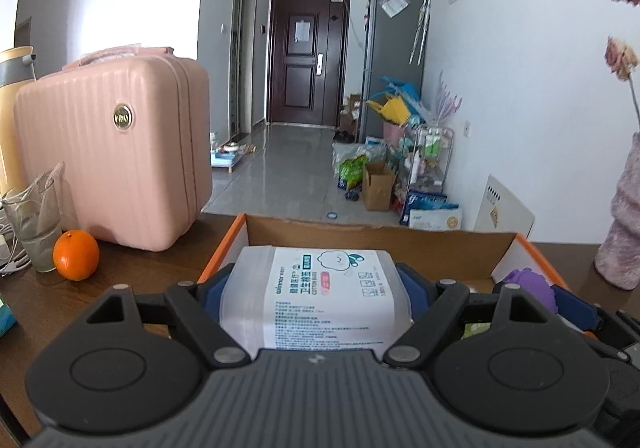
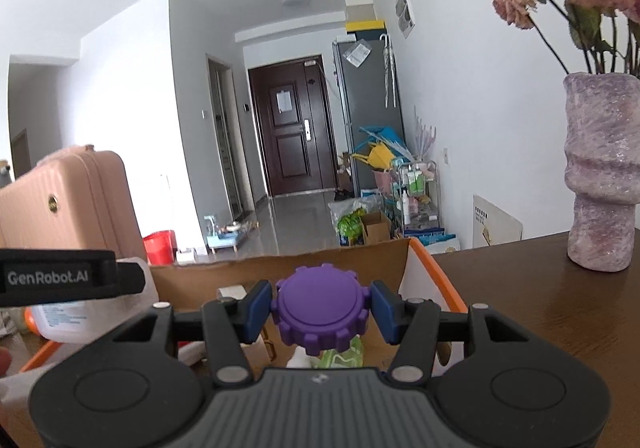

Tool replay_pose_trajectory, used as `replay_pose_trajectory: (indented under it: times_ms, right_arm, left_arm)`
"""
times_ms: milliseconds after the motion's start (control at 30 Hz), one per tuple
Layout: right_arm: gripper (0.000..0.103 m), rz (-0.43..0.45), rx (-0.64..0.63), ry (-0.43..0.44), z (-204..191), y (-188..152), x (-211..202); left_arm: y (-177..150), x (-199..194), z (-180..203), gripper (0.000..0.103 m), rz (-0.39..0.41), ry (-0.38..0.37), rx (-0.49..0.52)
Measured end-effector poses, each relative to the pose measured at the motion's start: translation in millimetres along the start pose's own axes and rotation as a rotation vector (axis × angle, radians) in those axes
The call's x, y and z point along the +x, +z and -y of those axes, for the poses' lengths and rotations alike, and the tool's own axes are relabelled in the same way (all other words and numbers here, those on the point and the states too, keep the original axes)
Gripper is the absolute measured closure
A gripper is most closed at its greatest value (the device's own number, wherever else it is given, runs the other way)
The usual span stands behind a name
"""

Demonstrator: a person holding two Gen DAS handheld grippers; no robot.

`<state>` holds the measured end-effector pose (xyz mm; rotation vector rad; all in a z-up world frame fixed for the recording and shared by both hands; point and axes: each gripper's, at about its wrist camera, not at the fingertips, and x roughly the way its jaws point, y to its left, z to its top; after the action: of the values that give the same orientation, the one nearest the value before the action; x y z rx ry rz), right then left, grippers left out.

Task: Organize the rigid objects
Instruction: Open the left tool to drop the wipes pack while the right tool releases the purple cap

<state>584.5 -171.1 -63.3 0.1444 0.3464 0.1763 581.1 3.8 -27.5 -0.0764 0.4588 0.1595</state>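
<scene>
My left gripper (image 1: 316, 288) is shut on a clear plastic box of cotton buds (image 1: 320, 300) with a white label, held over the left part of an open cardboard box with orange edges (image 1: 376, 238). My right gripper (image 2: 320, 308) is shut on a purple gear-shaped lid (image 2: 320, 310), held over the same box (image 2: 280, 268); the lid also shows in the left wrist view (image 1: 528, 284). The cotton bud box and the left gripper body show at the left of the right wrist view (image 2: 92, 312). Green and white items lie inside the box under the lid.
A pink hard case (image 1: 116, 151) stands on the brown table (image 1: 140, 272) at left, with an orange (image 1: 76, 255) and a glass (image 1: 34, 224) before it. A purple vase with dried roses (image 2: 600, 175) stands at right. Beyond the table is a hallway.
</scene>
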Motion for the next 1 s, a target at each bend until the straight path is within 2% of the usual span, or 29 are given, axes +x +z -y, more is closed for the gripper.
replay_pose_trajectory:
  times_ms: [467, 533, 600, 633, 700, 733, 800, 867, 900, 1000]
  right_arm:
    - [0.049, -0.07, -0.034, -0.001, -5.2, -4.6, 5.3]
    - [0.049, -0.071, -0.035, -0.008, -5.2, -4.5, 5.2]
    - [0.048, -0.073, -0.033, -0.009, -5.3, -5.2, 4.1]
    - [0.045, -0.075, -0.033, -0.013, -5.1, -5.2, 4.2]
    - [0.032, -0.07, -0.036, -0.021, -4.8, -4.4, 4.8]
    - [0.028, -0.068, -0.036, -0.023, -2.9, -2.8, 6.2]
    - [0.012, -0.057, -0.034, -0.029, -2.4, -2.8, 4.4]
    - [0.004, -0.048, -0.035, -0.037, -0.8, -2.6, 3.9]
    - [0.0, -0.046, -0.035, -0.04, -0.7, -2.6, 3.8]
    - [0.0, -0.042, -0.034, -0.049, -1.7, -3.7, 0.7]
  left_arm:
    - [-7.4, 12.6, -2.9, 0.02, -0.054, 0.008, 0.016]
    - [-8.2, 11.9, -3.4, 0.018, -0.058, -0.003, 0.012]
    - [-7.9, 11.0, -3.7, 0.008, -0.056, -0.003, 0.008]
    - [-7.6, 10.4, -4.1, 0.006, -0.051, 0.003, 0.007]
    - [-6.9, 7.9, -4.1, 0.002, -0.042, 0.012, 0.005]
    - [-6.4, 6.6, -5.2, 0.0, -0.037, 0.013, -0.002]
    - [-4.8, 5.0, -7.3, 0.0, -0.027, 0.019, -0.014]
    - [-4.5, 4.8, -8.0, 0.0, -0.026, 0.021, -0.018]
    - [-4.6, 5.4, -8.6, 0.0, -0.03, 0.023, -0.024]
    - [-4.4, 7.9, -10.0, 0.0, -0.043, 0.021, -0.033]
